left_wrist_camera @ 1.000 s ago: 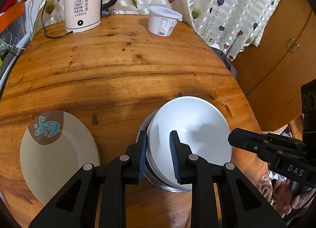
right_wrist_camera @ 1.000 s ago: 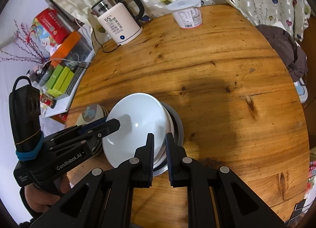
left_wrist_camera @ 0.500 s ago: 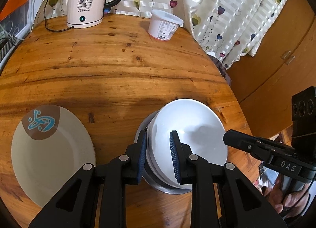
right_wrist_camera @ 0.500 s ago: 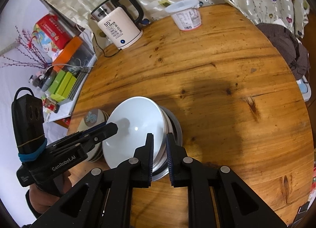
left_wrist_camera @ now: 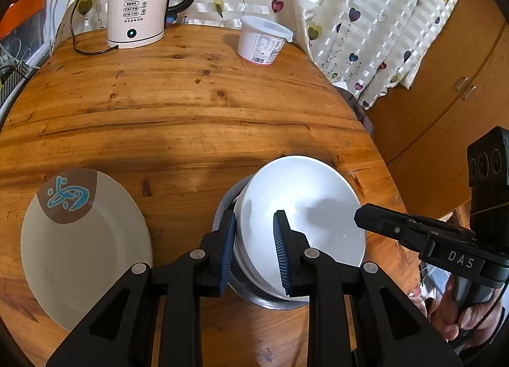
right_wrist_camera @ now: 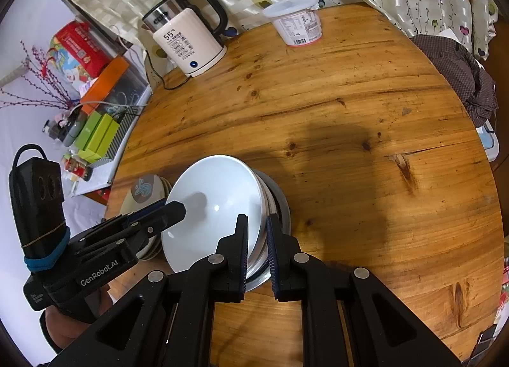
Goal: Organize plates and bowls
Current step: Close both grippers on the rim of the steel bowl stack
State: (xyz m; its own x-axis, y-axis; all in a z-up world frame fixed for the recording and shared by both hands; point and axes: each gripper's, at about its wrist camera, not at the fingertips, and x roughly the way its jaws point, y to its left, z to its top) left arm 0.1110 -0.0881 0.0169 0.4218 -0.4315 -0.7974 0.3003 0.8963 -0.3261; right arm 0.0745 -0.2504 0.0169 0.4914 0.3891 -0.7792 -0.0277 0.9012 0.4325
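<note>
The white bowl [left_wrist_camera: 302,208], lower centre of frame, sits nested on a bowl stack [right_wrist_camera: 273,208] on the counter [left_wrist_camera: 191,112]. Both the left gripper [left_wrist_camera: 254,249] and right gripper [right_wrist_camera: 256,249] have jaws clamped on opposite rims. Seating seems underway; next, release gently.

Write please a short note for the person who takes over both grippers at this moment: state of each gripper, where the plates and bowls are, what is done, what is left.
Left gripper: shut on the near-left rim of the white bowl.
Right gripper: shut on the same bowl's right rim.
White bowl: on top of a stack of bowls, a metal bowl at the bottom, near the front edge of the round table.
Plate with a blue mark: to the left of the stack; from the right wrist view it tops a small pile of plates.
Done: bowls stacked, plates piled.
Left: probably to seat or move the white bowl, then let go.
</note>
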